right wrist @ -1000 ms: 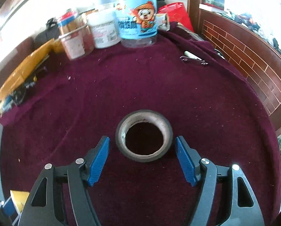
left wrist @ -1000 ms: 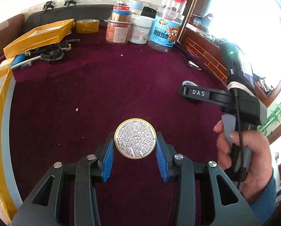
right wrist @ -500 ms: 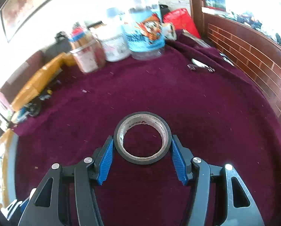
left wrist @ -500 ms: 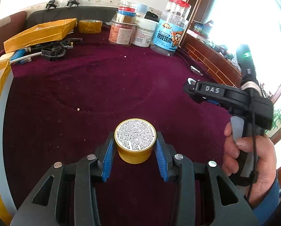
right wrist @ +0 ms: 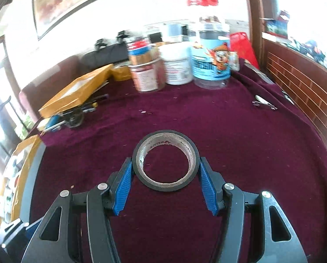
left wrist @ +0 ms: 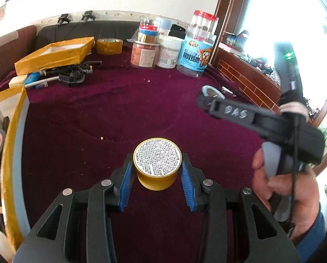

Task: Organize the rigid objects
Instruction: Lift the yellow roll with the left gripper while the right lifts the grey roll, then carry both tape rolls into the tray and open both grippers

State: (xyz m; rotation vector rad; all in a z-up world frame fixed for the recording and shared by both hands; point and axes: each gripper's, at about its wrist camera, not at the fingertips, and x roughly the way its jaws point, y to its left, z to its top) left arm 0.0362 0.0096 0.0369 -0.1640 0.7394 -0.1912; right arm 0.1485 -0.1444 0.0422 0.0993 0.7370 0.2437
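Centrally, the left gripper (left wrist: 157,173) clamps a short round gold tin with a printed white label on its lid (left wrist: 157,164) between its blue ribbed pads; the tin's base is partly hidden by its own lid, so whether it rests on or clears the maroon velvet tablecloth (left wrist: 119,114) cannot be told. Its label text is too small to read. The right gripper (right wrist: 166,174) grips a black roll of tape with a pale inner core (right wrist: 166,160) by the rim, pads pressing both sides; cloth shows through the hole. Seen from the left wrist, that gripper is blurred, and only a sliver of the roll peeks beyond its black finger marked "DAS", right of the tin. The person's hand (left wrist: 284,188) holding it is cut off at the blue sleeve. Beyond the tin, at the cloth's far edge, stands a cluster of plastic jars (left wrist: 174,48), overlapping so their count is unclear. Left of the jars lie a yellow cardboard tray (left wrist: 53,53) and a tangle of dark tools (left wrist: 72,75), indistinct.
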